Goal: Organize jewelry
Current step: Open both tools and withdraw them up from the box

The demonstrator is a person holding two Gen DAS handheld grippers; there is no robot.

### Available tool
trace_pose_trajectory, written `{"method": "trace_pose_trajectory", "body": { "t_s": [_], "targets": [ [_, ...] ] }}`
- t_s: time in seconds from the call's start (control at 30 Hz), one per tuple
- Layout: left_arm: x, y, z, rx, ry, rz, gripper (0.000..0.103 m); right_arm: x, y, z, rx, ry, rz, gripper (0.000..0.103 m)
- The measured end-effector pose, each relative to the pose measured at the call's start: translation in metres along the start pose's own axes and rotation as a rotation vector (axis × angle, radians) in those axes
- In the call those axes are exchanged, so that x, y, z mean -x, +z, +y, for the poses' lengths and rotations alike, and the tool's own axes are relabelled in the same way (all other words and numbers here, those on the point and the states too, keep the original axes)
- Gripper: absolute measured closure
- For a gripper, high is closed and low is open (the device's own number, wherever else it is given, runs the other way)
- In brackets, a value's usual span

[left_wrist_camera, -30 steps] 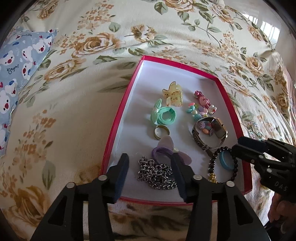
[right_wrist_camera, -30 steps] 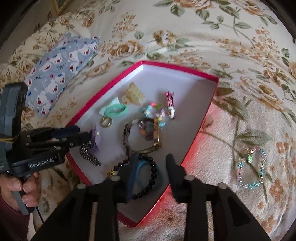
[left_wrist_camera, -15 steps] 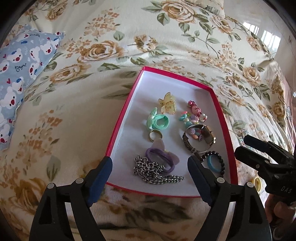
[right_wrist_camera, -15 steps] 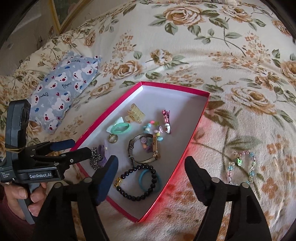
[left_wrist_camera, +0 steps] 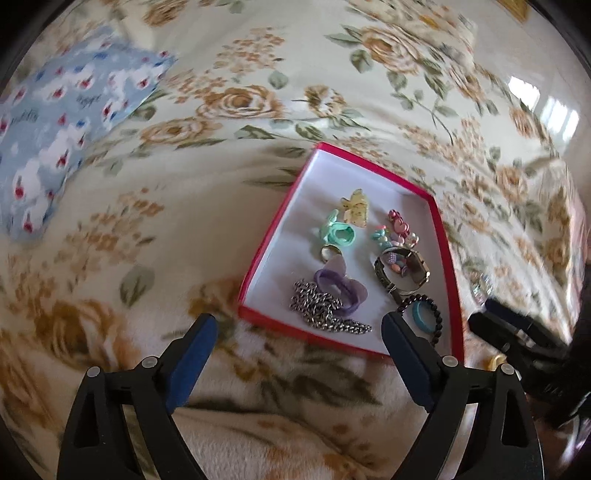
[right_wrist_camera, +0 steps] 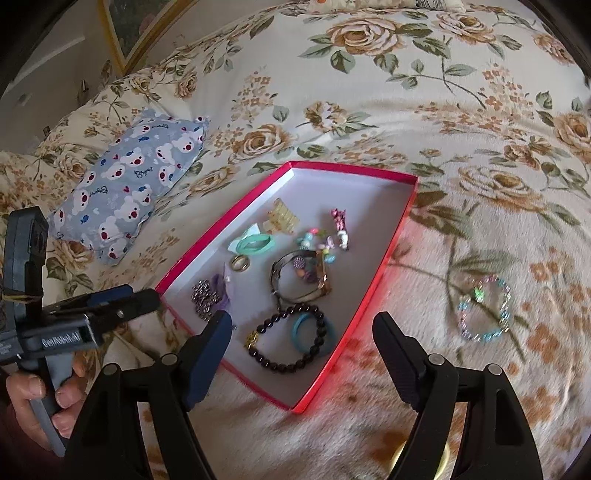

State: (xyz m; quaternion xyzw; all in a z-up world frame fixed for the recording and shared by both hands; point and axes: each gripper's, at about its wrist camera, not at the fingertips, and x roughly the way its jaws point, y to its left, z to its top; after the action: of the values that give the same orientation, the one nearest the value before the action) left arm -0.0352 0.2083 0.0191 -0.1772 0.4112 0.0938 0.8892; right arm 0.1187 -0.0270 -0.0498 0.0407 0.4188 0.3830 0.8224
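Observation:
A red-rimmed box [left_wrist_camera: 275, 236] [right_wrist_camera: 397, 236] with a white inside lies on the floral bedspread. It holds a silver chain [left_wrist_camera: 321, 308], a purple hair tie [left_wrist_camera: 338, 286], a gold ring [right_wrist_camera: 241, 263], a mint hair tie [right_wrist_camera: 255, 243], a yellow claw clip [right_wrist_camera: 282, 218], a watch [right_wrist_camera: 301, 277], a black bead bracelet [right_wrist_camera: 291, 341] around a blue ring [right_wrist_camera: 301, 330], and small colourful clips. A pastel bead bracelet [right_wrist_camera: 484, 308] lies on the bedspread right of the box. My left gripper [left_wrist_camera: 299, 354] and my right gripper [right_wrist_camera: 301, 350] are both open, empty, above the box's near edge.
A blue bear-print pillow [right_wrist_camera: 129, 184] lies to the left of the box. A yellow ring-like object [left_wrist_camera: 496, 362] sits on the bedspread by the right gripper. A picture frame [right_wrist_camera: 147, 26] leans at the far left.
Both grippers have opened wide and pulled back and up from the box. The chain and the black bracelet with the blue ring stay in the box.

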Motion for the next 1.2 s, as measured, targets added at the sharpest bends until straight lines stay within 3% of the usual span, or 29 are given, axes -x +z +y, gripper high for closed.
{"method": "trace_pose_trajectory", "body": {
  "t_s": [0.17, 0.43, 0.7, 0.8, 0.83, 0.9, 1.0, 1.2],
  "targets": [
    [0.006, -0.014, 0.019, 0.081, -0.028, 0.005, 0.012, -0.003, -0.013, -0.002, -0.037, 0.034, 0.032, 0.022],
    [0.018, -0.025, 0.011, 0.045, 0.042, -0.029, 0.012, 0.010, -0.021, 0.000, -0.035, 0.026, 0.019, 0.020],
    [0.052, -0.018, -0.001, -0.008, -0.044, -0.066, 0.012, 0.042, -0.012, 0.003, -0.006, 0.018, -0.028, 0.017],
    [0.073, -0.008, -0.007, -0.059, -0.056, -0.105, 0.010, 0.065, 0.004, 0.008, 0.027, 0.018, -0.077, 0.007],
    [0.081, -0.006, -0.009, -0.074, -0.056, -0.122, 0.003, 0.073, 0.010, 0.010, 0.044, 0.015, -0.097, 0.001],
    [0.094, -0.004, -0.011, -0.087, -0.068, -0.156, 0.001, 0.090, 0.021, 0.016, 0.080, 0.006, -0.144, 0.000],
    [0.098, -0.011, -0.010, -0.089, -0.021, -0.175, 0.001, 0.104, 0.030, 0.023, 0.120, -0.025, -0.183, 0.000],
    [0.078, -0.036, -0.020, -0.146, 0.181, -0.200, 0.001, 0.090, 0.009, 0.020, 0.097, -0.050, -0.210, 0.000]
  ]
}}
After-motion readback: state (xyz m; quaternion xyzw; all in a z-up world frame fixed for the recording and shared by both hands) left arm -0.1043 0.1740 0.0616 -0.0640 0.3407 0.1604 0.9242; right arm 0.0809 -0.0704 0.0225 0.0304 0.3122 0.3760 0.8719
